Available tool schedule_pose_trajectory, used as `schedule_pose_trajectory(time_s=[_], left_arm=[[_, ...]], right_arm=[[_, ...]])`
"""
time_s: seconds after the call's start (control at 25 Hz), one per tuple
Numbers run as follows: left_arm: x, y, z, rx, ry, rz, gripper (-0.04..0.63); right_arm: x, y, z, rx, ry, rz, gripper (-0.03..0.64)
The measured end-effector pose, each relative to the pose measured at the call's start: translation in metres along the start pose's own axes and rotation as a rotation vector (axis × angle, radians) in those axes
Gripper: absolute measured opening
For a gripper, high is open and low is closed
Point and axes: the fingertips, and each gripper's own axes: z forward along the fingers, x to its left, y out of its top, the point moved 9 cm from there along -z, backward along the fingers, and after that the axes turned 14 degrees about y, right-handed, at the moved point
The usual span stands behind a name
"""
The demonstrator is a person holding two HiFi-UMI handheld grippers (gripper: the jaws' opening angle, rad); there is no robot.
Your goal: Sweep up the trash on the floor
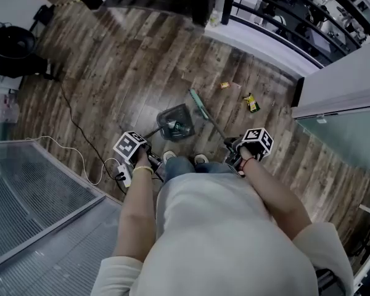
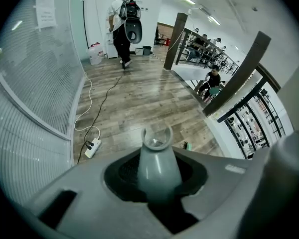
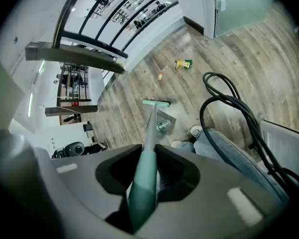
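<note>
My left gripper (image 1: 134,148) is shut on the grey dustpan handle (image 2: 157,166), which runs down to the dark dustpan (image 1: 176,123) on the wood floor ahead of my feet. Some trash lies in the pan. The green broom handle (image 3: 143,180) sits in my shut right gripper (image 1: 248,148); its broom head (image 1: 200,103) rests just right of the pan, seen too as the broom head (image 3: 155,103) beside the dustpan (image 3: 164,124). A yellow-green wrapper (image 1: 251,102) and a small orange scrap (image 1: 224,85) lie loose beyond the broom; in the right gripper view the wrapper (image 3: 183,63) and scrap (image 3: 160,75) show farther out.
A white power strip (image 1: 124,175) and its cable lie on the floor at my left, by a ribbed glass wall (image 1: 31,196). A black railing (image 1: 277,17) borders the far side. A white wall and glass door (image 1: 342,103) stand at right. A person with a backpack (image 2: 124,24) walks far off. Black cables (image 3: 229,106) hang near my leg.
</note>
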Motion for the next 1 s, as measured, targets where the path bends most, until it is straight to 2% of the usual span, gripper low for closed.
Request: schedule_pose_trajectory(time_s=[0.24, 0.64, 1.0], left_arm=[[-0.055, 0.027, -0.012, -0.039, -0.049, 0.076, 0.087], [-0.136, 0.063, -0.008, -0.054, -0.107, 0.170, 0.087], [-0.195, 0.084, 0.010, -0.023, -0.118, 0.230, 0.087]], right_arm=[[0.000, 0.013, -0.018, -0.083, 0.043, 0.067, 0.095], [0.000, 0.042, -0.029, -0.188, 0.085, 0.154, 0.095], [0.024, 0.081, -0.030, -0.252, 0.072, 0.191, 0.095]])
